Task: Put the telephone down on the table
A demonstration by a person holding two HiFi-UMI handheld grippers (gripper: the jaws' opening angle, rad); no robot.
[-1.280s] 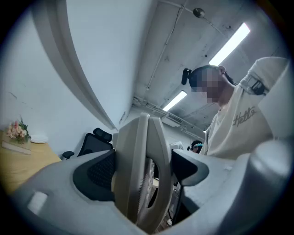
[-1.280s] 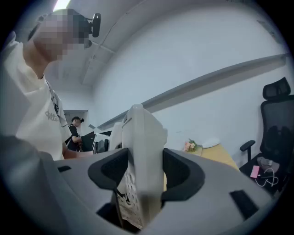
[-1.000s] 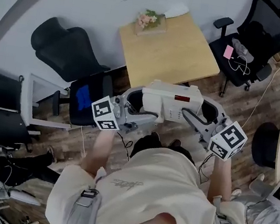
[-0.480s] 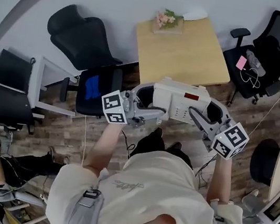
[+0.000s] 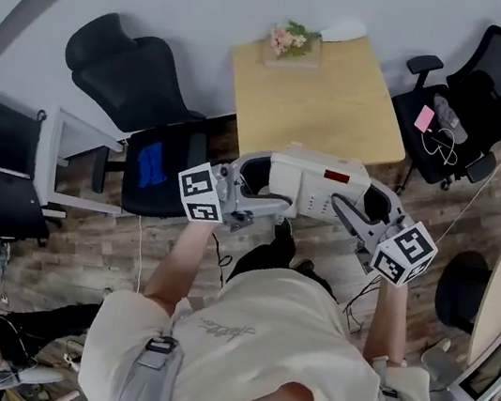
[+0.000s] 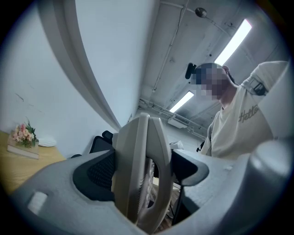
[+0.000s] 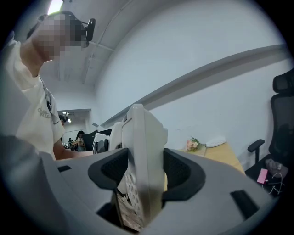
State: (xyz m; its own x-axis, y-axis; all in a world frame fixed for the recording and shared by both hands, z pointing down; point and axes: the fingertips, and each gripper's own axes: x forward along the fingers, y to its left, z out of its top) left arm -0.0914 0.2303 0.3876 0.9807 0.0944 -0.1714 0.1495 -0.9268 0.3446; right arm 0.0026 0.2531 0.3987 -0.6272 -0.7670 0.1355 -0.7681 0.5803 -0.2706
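At the near edge of the bench (image 5: 315, 110), you hold the telephone (image 5: 315, 183) level. The left gripper (image 5: 262, 197) and right gripper (image 5: 348, 209) each have jaws clamped on one end. Carry it over the wood and lower both ends together before releasing.

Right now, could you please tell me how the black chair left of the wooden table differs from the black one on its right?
The left chair has a blue item on its seat; the right chair holds a pink item and a white cable. The left chair's back lies toward the head view's upper left, the right chair's toward the upper right. Both are black, high-backed office chairs.
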